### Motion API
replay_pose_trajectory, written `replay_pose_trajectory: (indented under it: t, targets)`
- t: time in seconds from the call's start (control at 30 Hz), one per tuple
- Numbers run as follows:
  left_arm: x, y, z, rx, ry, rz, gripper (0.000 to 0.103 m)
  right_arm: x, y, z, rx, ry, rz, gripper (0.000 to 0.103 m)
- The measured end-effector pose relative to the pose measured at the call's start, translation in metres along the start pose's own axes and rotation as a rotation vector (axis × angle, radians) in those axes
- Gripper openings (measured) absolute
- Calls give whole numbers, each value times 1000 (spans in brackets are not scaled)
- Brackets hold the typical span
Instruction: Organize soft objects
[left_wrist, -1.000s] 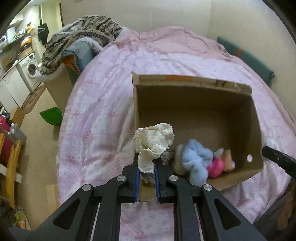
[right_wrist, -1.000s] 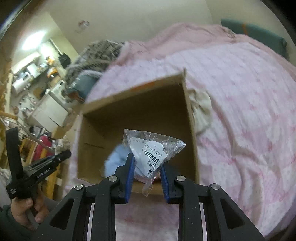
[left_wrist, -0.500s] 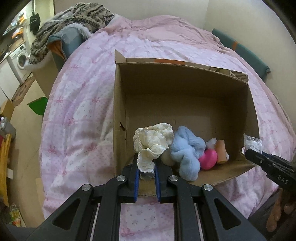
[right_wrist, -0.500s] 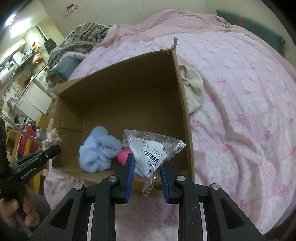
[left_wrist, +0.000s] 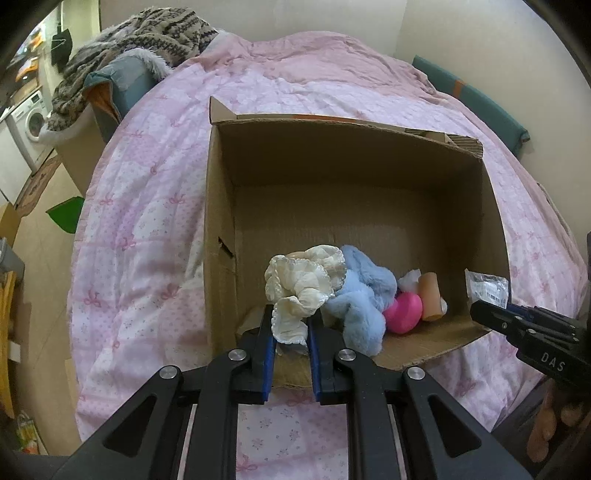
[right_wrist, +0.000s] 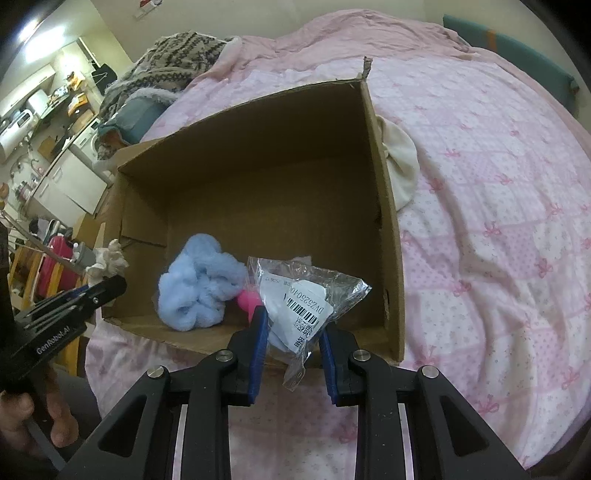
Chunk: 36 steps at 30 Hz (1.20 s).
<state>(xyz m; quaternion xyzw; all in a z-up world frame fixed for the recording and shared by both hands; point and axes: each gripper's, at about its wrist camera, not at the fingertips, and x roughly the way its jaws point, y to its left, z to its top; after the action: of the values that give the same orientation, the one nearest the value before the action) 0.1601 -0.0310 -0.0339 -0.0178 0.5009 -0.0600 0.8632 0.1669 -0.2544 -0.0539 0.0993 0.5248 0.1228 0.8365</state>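
An open cardboard box (left_wrist: 221, 206) lies on the pink bed. Inside it are a blue fluffy toy (left_wrist: 364, 299), a pink ball (left_wrist: 404, 309) and a peach-coloured piece (left_wrist: 430, 295). My left gripper (left_wrist: 291, 325) is shut on a cream frilly cloth (left_wrist: 303, 291) and holds it over the box's near left part. My right gripper (right_wrist: 293, 328) is shut on a clear plastic bag with a barcode label (right_wrist: 306, 295), over the box's near right corner. The box (right_wrist: 384, 177) and the blue toy (right_wrist: 199, 291) also show in the right wrist view.
A cream cloth (right_wrist: 400, 162) lies on the bed against the box's right outer wall. A patterned blanket (left_wrist: 140, 40) is piled at the bed's far left. The floor with a green bin (left_wrist: 66, 218) is on the left. A wall stands behind the bed.
Both grippers have moved in closer over the box's near edge with their loads. The right gripper's jaws look slightly wider around the bag.
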Motion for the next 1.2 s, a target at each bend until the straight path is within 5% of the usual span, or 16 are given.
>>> replay_pose_trajectory:
  t: [0.33, 0.47, 0.53, 0.57, 0.67, 0.87, 1.0, 1.13, 1.2]
  targets:
    - [0, -3, -2, 20, -11, 28, 25, 3, 0, 2, 7, 11, 4, 28]
    - [-5, -3, -2, 20, -40, 45, 64, 4, -2, 2, 17, 14, 11, 29]
    - [-9, -3, -2, 20, -59, 45, 66, 3, -3, 3, 25, 11, 13, 30]
    - [-10, -3, -1, 22, -64, 46, 66, 2, -4, 3, 30, 9, 18, 34]
    - [-16, -4, -1, 25, -89, 60, 66, -5, -4, 6, 45, -23, 22, 76]
    - [-39, 1, -1, -5, -174, 117, 66, -30, 3, 10, 9, -123, 5, 77]
    - [-59, 5, -2, -10, -215, 90, 67, -54, 12, 11, -14, -201, 28, 81]
    - [-79, 5, -8, -6, -247, 98, 81, -74, 20, 5, -24, -242, 27, 82]
    - [-89, 5, -12, -14, -257, 94, 90, -81, 22, -2, -28, -254, 33, 95]
